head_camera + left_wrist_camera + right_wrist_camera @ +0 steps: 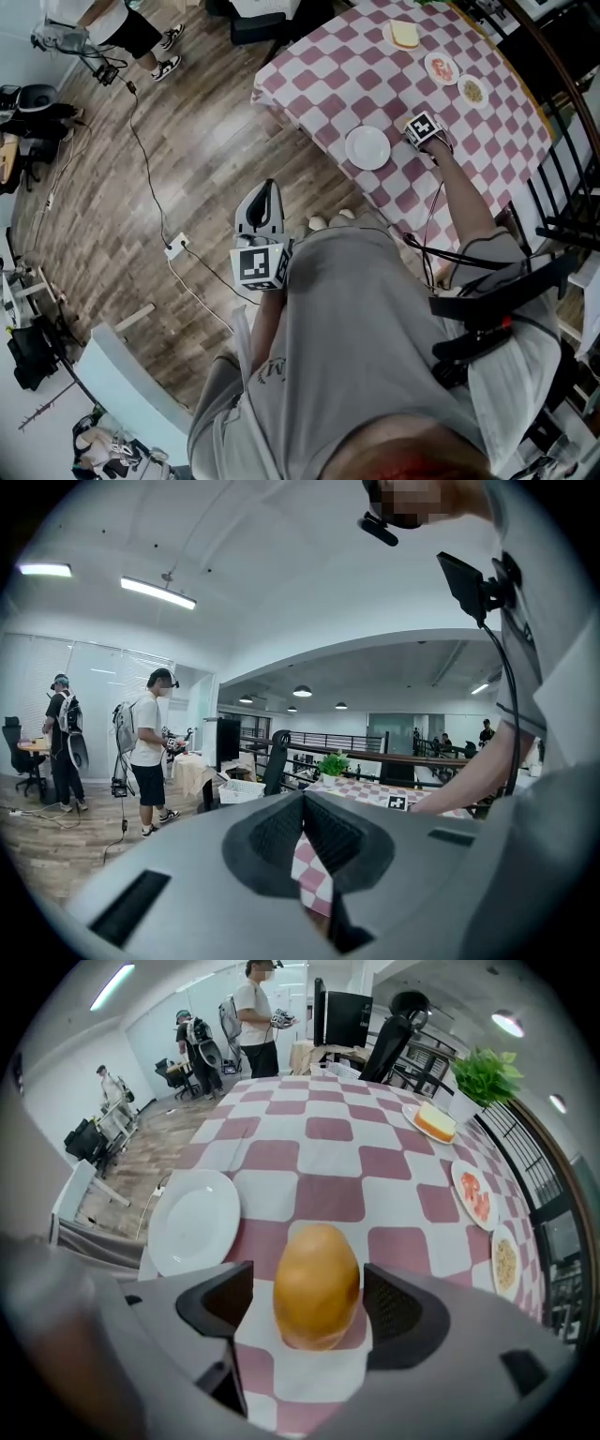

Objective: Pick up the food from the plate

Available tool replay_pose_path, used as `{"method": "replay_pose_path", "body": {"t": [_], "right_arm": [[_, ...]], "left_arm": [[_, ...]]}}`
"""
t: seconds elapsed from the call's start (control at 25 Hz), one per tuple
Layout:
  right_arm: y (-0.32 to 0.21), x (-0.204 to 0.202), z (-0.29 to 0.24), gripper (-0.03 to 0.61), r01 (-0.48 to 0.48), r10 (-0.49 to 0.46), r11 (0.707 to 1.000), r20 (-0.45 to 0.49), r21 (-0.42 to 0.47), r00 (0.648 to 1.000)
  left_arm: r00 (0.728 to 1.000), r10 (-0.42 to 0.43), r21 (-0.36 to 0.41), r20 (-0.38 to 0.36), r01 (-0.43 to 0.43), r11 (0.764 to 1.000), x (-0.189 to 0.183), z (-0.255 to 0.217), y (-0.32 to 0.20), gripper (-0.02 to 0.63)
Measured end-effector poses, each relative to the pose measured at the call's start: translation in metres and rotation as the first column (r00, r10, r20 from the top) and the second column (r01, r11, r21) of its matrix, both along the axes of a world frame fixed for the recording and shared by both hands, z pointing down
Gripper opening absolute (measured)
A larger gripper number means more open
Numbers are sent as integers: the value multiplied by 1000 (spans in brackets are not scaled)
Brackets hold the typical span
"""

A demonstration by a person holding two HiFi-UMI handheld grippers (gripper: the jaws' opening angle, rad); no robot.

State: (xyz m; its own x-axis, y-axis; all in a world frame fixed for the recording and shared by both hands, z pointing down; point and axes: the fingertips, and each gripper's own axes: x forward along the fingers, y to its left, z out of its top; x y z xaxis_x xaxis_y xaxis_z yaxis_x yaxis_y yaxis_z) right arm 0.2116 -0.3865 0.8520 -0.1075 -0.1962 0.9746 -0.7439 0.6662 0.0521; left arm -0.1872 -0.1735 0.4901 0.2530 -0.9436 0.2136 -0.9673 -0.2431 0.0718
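- Right gripper (311, 1302) straddles the bread roll (317, 1274) with jaws wide and not gripping, beside the empty plate (192, 1222) at the table (328, 1129) edge.
- Left gripper (302, 810), closed and empty, waits aside, apparently unneeded.

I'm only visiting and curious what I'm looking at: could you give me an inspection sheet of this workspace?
Surface: table under a red-and-white checked cloth; wooden floor around.
Job's things: golden-brown oval bun lying on the cloth beside an empty round white plate.
Clutter: three small plates holding a yellow slice, red pieces, beige bits; green potted plant.
Grippers: right gripper open, jaws either side of the bun; left gripper shut, empty, away from the table.
Cables: black cable and white power strip on the floor.
Surroundings: open office, standing people, black chair.
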Motion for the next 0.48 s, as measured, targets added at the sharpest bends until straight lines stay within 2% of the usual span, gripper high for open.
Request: {"method": "replay_pose_path", "body": {"t": [0.24,0.48], "right_arm": [[-3,-7,-48,350,-72,65,994,95,77,993],[9,-29,-130,350,-114,72,971,198,210,978]], "left_arm": [[996,83,29,-26,-83,996,12,-2,-11,8],[977,201,37,-68,-199,979,36,7,-30,8]]}}
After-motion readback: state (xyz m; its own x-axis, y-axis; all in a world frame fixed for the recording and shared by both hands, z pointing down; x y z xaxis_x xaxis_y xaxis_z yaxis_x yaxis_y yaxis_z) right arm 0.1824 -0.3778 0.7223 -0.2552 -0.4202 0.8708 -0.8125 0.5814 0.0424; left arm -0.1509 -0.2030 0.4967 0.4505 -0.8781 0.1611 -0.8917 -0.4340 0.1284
